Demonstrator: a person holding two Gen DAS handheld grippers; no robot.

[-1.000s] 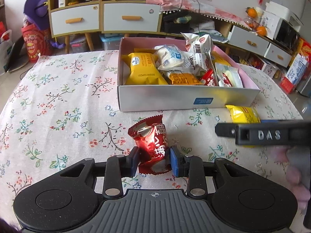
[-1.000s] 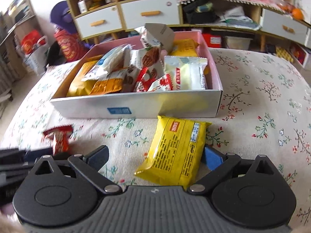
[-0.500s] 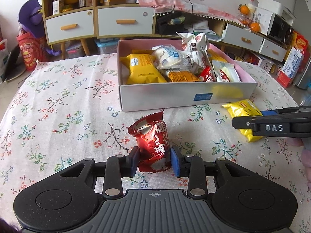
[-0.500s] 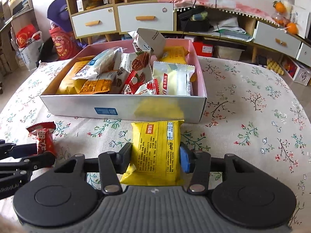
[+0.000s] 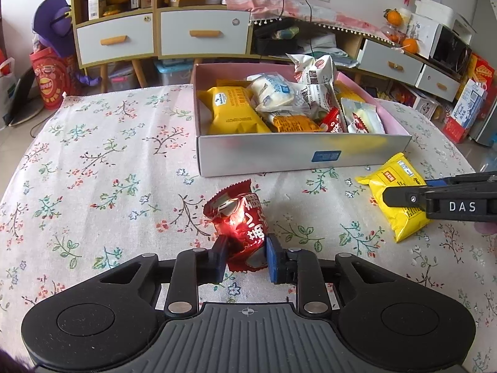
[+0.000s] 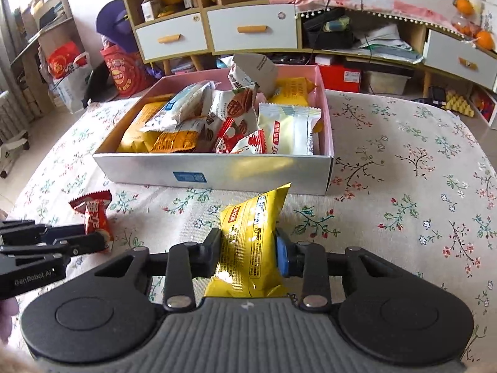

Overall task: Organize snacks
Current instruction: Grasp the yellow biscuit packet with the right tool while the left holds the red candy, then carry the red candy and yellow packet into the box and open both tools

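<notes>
Both jaws closing: left hand-held gripper (image 5: 245,256) pinching red packet (image 5: 240,222), right hand-held gripper (image 6: 248,250) pinching yellow packet (image 6: 250,242). Box (image 6: 217,175) is straight ahead, upper centre; the yellow packet's long axis points at it and it's nearer.

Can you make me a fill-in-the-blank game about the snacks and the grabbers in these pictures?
1. The left gripper is closing on a small packet whose colour is ____.
2. The right gripper is closing on a snack pack whose colour is ____.
3. Most of the snacks lie inside an open ____ with a pink inside.
4. The tablecloth has a pattern of little ____.

Missing words: red; yellow; box; flowers
</notes>
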